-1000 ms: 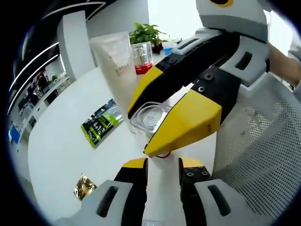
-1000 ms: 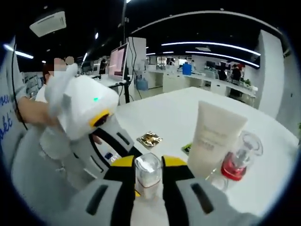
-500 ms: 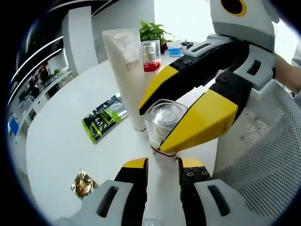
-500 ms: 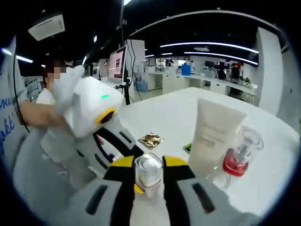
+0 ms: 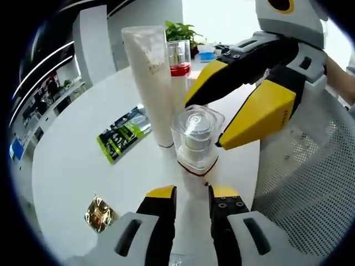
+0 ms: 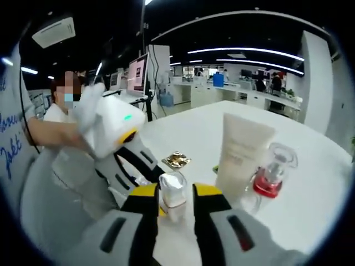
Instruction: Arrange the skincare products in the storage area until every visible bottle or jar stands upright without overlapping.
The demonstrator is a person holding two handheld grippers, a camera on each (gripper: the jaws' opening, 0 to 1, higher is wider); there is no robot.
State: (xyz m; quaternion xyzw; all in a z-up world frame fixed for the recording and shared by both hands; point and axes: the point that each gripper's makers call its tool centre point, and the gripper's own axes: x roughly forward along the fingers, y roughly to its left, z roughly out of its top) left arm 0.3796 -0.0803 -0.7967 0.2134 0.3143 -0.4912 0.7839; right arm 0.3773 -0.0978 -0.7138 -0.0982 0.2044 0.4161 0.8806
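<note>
A small clear bottle [image 5: 195,138] with a red line at its base stands upright on the round white table [image 5: 77,160]. My right gripper [image 5: 204,124] reaches in from the right, open, its yellow fingertips either side of the bottle's top. In the right gripper view the same bottle [image 6: 173,195] sits between the jaws of my right gripper [image 6: 175,194]. My left gripper [image 5: 192,194] is open just short of the bottle's base, holding nothing. A white tube [image 5: 150,77] stands on its cap behind it, and a clear bottle with a red band [image 5: 178,58] stands beside the tube.
A green sachet [image 5: 123,136] and a gold sachet [image 5: 100,213] lie flat on the table's left part. A white mesh chair [image 5: 316,183] stands close on the right. A potted plant [image 5: 183,30] is at the far edge. A person [image 6: 61,127] is at the left.
The right gripper turned the small bottle from tilted to upright and set it on the table. Its jaws have now spread and drawn back to the right.
</note>
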